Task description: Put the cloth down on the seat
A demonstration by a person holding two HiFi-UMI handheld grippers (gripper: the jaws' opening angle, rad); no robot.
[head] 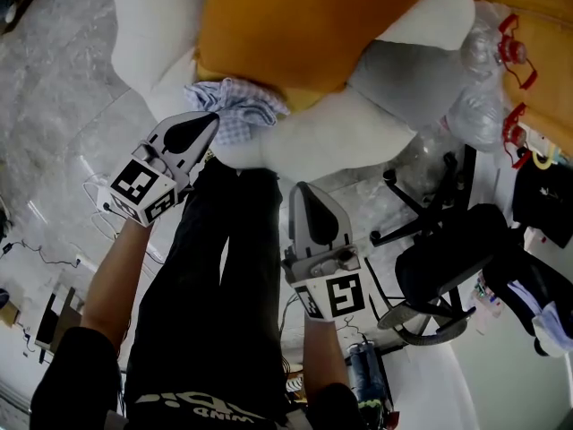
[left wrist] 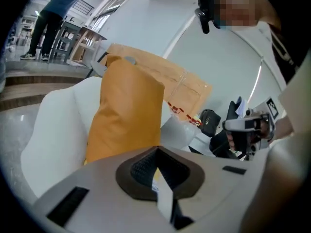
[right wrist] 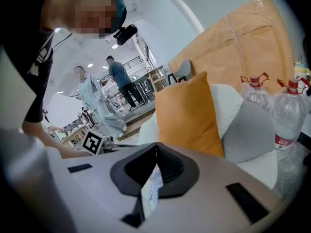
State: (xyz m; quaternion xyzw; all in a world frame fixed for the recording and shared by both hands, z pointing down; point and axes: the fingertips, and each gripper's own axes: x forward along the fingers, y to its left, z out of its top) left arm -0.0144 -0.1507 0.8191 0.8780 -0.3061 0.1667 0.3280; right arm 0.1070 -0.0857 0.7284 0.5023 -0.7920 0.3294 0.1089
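The cloth [head: 235, 104] is a small light-blue-and-white checked thing, scrunched into a loose heap on the front edge of the seat [head: 313, 137], which is white, padded and rounded. It sits right at the tips of the left fingers [head: 190, 135], pretty much touching, and well apart from the right fingers [head: 315, 218].

The floor [head: 54, 88] beneath you was glossy pale-grey marble, and a white armchair [head: 152, 34] held an orange cushion [head: 286, 34] and a grey cushion [head: 403, 79], with a black office chair [head: 448, 258] near it. Farther off you had a bright, white-walled hall [left wrist: 160, 23] with brown steps [left wrist: 24, 81], wooden tables [left wrist: 82, 42] and a person [left wrist: 48, 13] standing by them.
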